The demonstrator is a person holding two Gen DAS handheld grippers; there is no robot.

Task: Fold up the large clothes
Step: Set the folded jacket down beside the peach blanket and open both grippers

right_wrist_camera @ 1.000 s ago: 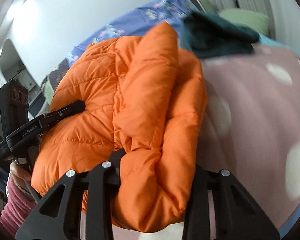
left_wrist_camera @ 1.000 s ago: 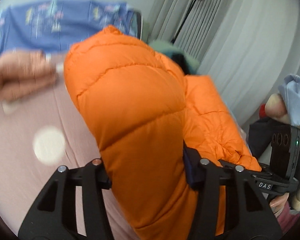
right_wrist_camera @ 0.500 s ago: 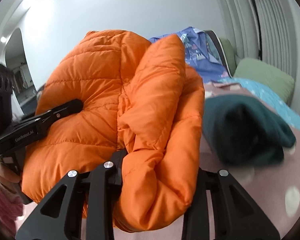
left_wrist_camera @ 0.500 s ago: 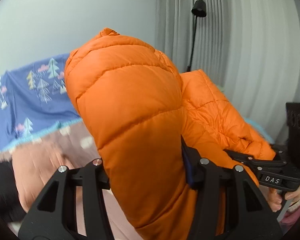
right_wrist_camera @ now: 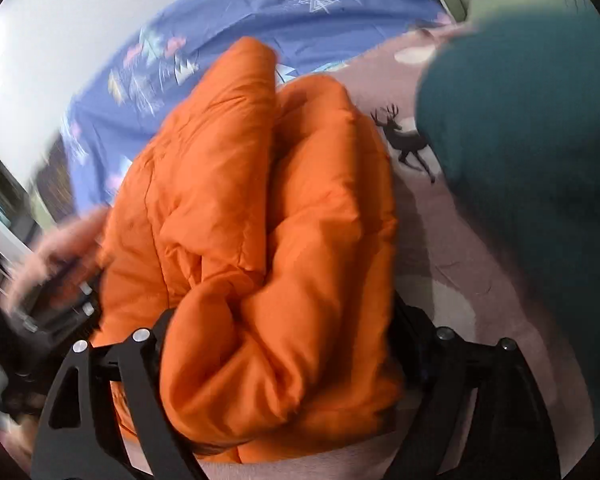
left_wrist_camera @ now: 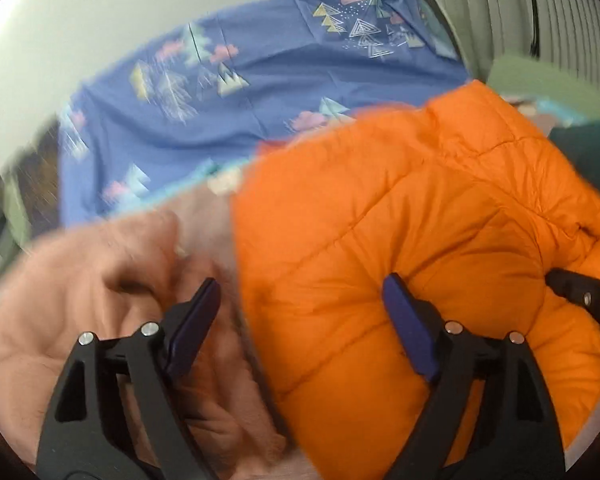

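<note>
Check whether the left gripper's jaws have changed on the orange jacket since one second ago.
Yes. The left gripper has opened: its jaws were clamped on the orange jacket, and now stand apart, the jacket lying lower against the blue patterned sheet.

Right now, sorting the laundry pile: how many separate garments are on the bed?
3: the orange puffer jacket in the middle, a pink fleece to its left, a teal garment to its right. Others may be hidden.

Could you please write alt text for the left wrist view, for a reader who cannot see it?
The left gripper is open, its blue-padded fingers straddling the edge of a puffy orange jacket lying on a bed. A folded pink garment lies to the left, a blue tree-print sheet behind, and the right gripper's tip touches the jacket at far right.
</note>
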